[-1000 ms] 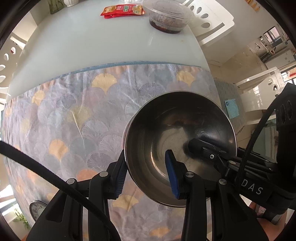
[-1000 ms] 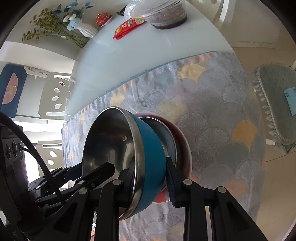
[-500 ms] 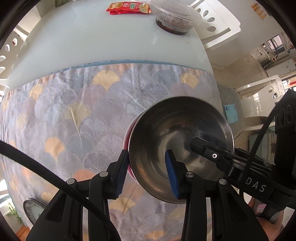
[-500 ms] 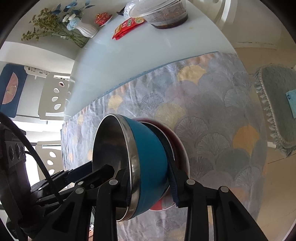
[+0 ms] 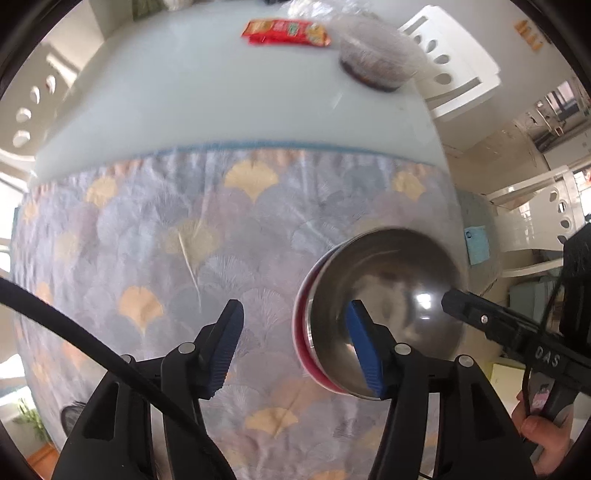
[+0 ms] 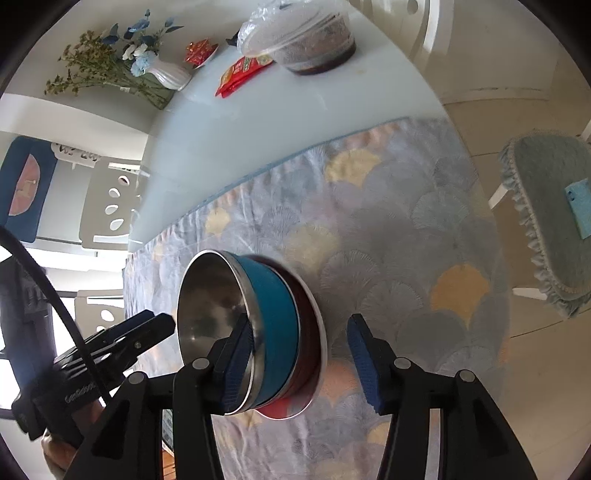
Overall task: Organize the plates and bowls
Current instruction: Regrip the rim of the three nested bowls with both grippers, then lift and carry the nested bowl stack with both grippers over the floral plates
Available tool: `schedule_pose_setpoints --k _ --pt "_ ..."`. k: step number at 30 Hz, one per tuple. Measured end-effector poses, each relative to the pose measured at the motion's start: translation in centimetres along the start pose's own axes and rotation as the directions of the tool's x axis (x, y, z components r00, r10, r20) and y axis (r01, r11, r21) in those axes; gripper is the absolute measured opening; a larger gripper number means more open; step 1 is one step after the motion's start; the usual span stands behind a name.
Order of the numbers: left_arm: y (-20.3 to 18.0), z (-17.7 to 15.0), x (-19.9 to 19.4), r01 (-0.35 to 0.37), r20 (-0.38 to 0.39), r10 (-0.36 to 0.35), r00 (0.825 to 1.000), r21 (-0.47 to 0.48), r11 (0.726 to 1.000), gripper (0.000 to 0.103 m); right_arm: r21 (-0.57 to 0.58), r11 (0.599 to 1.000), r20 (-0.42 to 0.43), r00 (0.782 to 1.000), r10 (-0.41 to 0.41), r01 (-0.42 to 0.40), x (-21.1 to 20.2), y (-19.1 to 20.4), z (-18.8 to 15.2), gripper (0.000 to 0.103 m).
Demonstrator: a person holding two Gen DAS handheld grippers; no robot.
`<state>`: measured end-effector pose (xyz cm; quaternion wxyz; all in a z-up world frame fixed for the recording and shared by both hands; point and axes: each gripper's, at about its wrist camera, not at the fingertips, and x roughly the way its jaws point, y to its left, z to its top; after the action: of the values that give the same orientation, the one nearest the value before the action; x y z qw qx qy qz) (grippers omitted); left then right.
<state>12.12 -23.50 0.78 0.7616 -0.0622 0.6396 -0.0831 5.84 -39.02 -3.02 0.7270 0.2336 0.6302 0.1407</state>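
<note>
A steel bowl with a blue outside [image 6: 273, 317] sits nested in a red bowl [image 6: 314, 354] on the patterned cloth; its shiny inside shows in the left wrist view [image 5: 399, 295], with the red rim [image 5: 301, 343] below it. My left gripper [image 5: 295, 347] is open and empty, its right finger over the bowl's rim. My right gripper [image 6: 299, 354] is open around the stacked bowls, its left finger inside the steel bowl, not clamping. The right gripper's finger also shows in the left wrist view [image 5: 480, 317].
A fan-patterned cloth [image 5: 221, 240] covers the near table. Beyond it on the white table [image 5: 184, 110] lie a red snack packet [image 5: 286, 33] and a lidded plastic container [image 5: 376, 62]. A flower vase [image 6: 166, 74] stands far left. A cushioned chair [image 6: 546, 206] stands right.
Both grippers have opened and let go of the steel bowl, which now rests in the red bowl. The left gripper has moved left and back from it.
</note>
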Motion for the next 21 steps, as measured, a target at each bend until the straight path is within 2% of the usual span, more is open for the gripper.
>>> schedule_pose_setpoints --k 5,8,12,15,18,21 --pt "0.3 -0.6 3.0 0.015 -0.074 -0.016 0.997 -0.013 1.0 0.056 0.038 0.998 -0.05 0.997 0.059 -0.057 3.1 -0.5 -0.7 0.05" --pt "0.2 -1.1 4.6 0.031 -0.109 -0.033 0.993 -0.021 0.999 0.057 0.053 0.997 -0.068 0.996 0.062 -0.059 4.5 -0.7 -1.0 0.051" --pt "-0.1 -1.5 5.4 0.09 -0.097 -0.095 0.991 -0.057 0.994 0.055 0.067 0.995 -0.067 0.995 0.072 -0.068 5.3 -1.1 -1.3 0.05" --pt "-1.2 -1.5 5.4 0.115 -0.087 -0.118 0.989 -0.033 0.993 0.042 0.08 0.994 -0.043 0.996 0.075 -0.072 5.2 -1.1 -1.6 0.049" --pt "-2.5 -1.5 4.9 0.06 -0.048 -0.059 0.997 0.022 0.998 0.042 0.069 0.995 -0.022 0.997 0.071 -0.069 4.8 -1.1 -1.8 0.046" --pt "-3.2 -1.5 4.5 0.042 -0.032 -0.04 0.999 0.063 0.997 0.041 0.012 0.998 -0.008 0.998 0.062 -0.062 4.5 -0.7 -2.1 0.046"
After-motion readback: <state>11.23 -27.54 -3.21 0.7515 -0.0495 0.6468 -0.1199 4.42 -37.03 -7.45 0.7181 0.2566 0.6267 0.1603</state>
